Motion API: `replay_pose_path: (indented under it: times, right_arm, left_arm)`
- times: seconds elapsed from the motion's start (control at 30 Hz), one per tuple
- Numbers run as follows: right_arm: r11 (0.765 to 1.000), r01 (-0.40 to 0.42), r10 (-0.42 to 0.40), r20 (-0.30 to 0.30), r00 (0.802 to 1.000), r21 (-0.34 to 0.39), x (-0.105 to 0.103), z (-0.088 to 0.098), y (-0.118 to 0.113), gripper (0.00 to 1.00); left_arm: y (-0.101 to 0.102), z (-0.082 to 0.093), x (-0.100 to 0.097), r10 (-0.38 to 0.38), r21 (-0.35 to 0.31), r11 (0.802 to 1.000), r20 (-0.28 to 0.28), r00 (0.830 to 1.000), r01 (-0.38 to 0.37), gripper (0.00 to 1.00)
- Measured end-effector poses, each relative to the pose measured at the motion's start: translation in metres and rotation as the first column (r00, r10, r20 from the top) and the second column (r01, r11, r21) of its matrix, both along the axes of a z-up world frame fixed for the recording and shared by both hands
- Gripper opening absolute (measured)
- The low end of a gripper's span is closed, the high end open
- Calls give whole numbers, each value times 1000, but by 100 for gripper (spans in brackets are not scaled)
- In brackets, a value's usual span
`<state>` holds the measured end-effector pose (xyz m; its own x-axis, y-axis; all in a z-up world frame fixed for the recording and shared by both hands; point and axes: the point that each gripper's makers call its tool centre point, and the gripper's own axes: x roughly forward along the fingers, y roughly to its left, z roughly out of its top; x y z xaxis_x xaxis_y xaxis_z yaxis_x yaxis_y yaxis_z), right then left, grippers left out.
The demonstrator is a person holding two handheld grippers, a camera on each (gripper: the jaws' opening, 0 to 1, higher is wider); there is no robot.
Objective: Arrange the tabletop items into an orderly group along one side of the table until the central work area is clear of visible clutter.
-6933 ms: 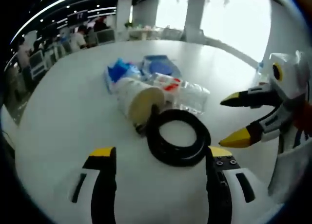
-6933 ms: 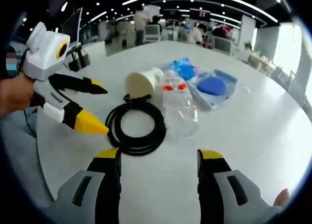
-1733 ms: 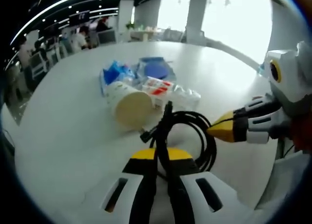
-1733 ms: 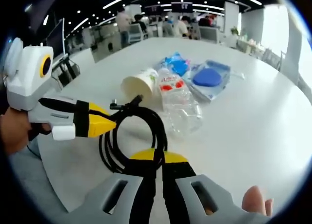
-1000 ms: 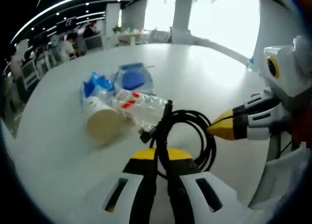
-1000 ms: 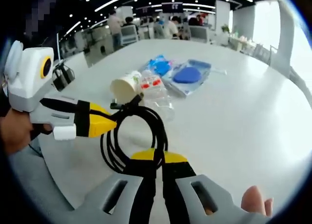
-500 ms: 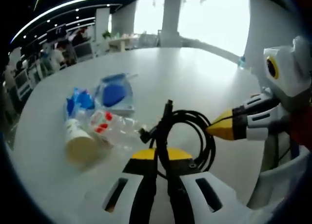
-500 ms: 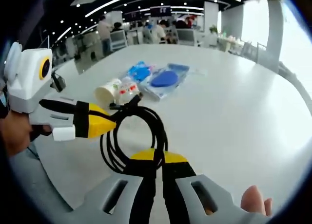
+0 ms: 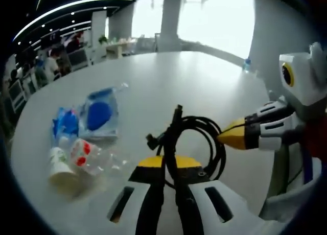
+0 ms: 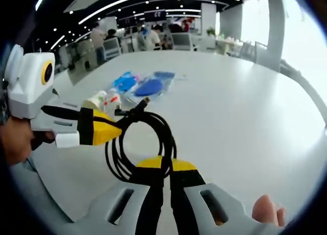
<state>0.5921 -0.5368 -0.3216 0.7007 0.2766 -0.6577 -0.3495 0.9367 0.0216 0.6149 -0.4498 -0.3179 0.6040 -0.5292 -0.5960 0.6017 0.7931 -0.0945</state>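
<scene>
One black cable [image 9: 196, 143] is coiled into a loop and is lifted above the white worktop [image 9: 204, 87]. Both claws are closed on it. In the left gripper view the left claw [image 9: 168, 166] pinches the coil at the lower centre of the frame, and the right claw [image 9: 232, 135] comes in from the right and grips the right side of the loop. In the right gripper view the right claw [image 10: 162, 166] holds the cable [image 10: 153, 138] at the lower centre, and the left claw [image 10: 104, 130], held by a hand [image 10: 15, 140] at the left edge, bites the left side of the loop.

Four other things lie together on the worktop, at the left of the left gripper view: one paper cup [image 9: 60, 166] on its side, one clear bottle [image 9: 94, 156] with a red label beside it, one blue crumpled packet [image 9: 65, 125], and one clear bag [image 9: 104, 112] with a blue round thing inside. In the right gripper view this group [image 10: 130, 89] is at the upper left, well apart from the cable.
</scene>
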Motion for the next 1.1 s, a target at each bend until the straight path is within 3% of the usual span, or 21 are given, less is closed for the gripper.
replay_pose_path:
  times: [0.4, 0.63, 1.1]
  right_arm:
    - [999, 47, -47, 3, 999, 3, 24, 1, -40, 2]
    - [998, 63, -63, -8, 998, 9, 39, -8, -56, 2]
    - [996, 85, -83, -50, 995, 32, 61, -34, -69, 3]
  left_arm:
    - [-40, -2, 25, -11, -15, 1000, 1, 1000, 11, 2]
    - [-57, -12, 40, 1, -22, 1000, -12, 1000, -1, 2]
    - [-70, -37, 65, 20, -2, 1000, -38, 999, -20, 3]
